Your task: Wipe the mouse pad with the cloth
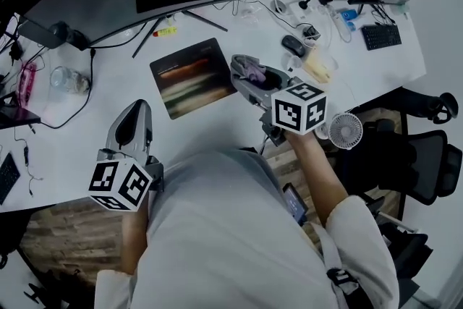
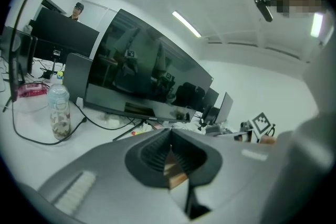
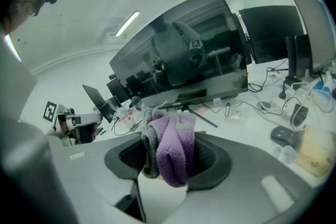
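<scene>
On the white desk the mouse pad lay flat, its long axis running left to right, just left of the right gripper's fingertips. Those jaws were clamped on the bunched purple-grey cloth, which poked out beyond them. The left gripper's jaws were together and empty.

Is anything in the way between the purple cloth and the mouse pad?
No, nothing that I can see. The right tool holds the cloth right by the right edge of the mouse pad, and nothing lies on the mouse pad.
</scene>
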Motion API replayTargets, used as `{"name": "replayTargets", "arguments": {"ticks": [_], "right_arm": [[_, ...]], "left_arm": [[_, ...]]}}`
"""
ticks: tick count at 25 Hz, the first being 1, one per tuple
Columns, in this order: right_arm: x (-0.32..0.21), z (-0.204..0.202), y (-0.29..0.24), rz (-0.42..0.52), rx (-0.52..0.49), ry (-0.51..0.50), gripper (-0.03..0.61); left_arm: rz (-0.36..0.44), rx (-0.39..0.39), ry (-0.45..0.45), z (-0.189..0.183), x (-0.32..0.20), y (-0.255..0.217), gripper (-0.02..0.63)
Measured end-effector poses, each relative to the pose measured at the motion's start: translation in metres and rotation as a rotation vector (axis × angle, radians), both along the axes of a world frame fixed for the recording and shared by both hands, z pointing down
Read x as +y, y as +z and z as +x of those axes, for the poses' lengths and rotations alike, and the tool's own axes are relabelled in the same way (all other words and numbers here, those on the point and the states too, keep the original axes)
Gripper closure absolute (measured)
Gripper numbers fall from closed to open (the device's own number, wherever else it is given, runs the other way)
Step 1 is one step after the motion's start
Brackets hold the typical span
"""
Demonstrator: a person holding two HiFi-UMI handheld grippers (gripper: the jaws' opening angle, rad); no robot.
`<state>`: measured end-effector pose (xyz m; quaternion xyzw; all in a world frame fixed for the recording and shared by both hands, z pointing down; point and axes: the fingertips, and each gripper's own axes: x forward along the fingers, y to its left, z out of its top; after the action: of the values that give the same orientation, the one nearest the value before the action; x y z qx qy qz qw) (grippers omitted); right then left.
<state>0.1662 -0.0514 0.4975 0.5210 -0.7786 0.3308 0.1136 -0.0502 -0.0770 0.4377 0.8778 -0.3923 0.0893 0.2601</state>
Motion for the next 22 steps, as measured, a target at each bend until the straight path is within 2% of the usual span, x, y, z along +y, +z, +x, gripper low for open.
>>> {"name": "replayTargets", "arguments": {"ticks": [4,8,14,22], "right_arm": [[0.009,-0.004,-0.028,0.087,0.030,0.007,0.380],[0.023,-0.010,-0.045,0.148,0.126,-0.011,0.390],[0.036,-0.016,-0.065,0.191,0.122,0.008,0.394],[0.038,-0.028,-0.077,0.193,0.085,0.015,0.396]], "left_arm": [[0.030,-0.017,0.003,0.004,0.000,-0.009,0.614],[0.049,-0.029,-0.007,0.001,0.000,-0.014,0.614],[0.079,0.036,-0.039,0.000,0.001,-0.033,0.614],[0.086,0.004,-0.007,-0.002,0.006,-0.033,0.614]]}}
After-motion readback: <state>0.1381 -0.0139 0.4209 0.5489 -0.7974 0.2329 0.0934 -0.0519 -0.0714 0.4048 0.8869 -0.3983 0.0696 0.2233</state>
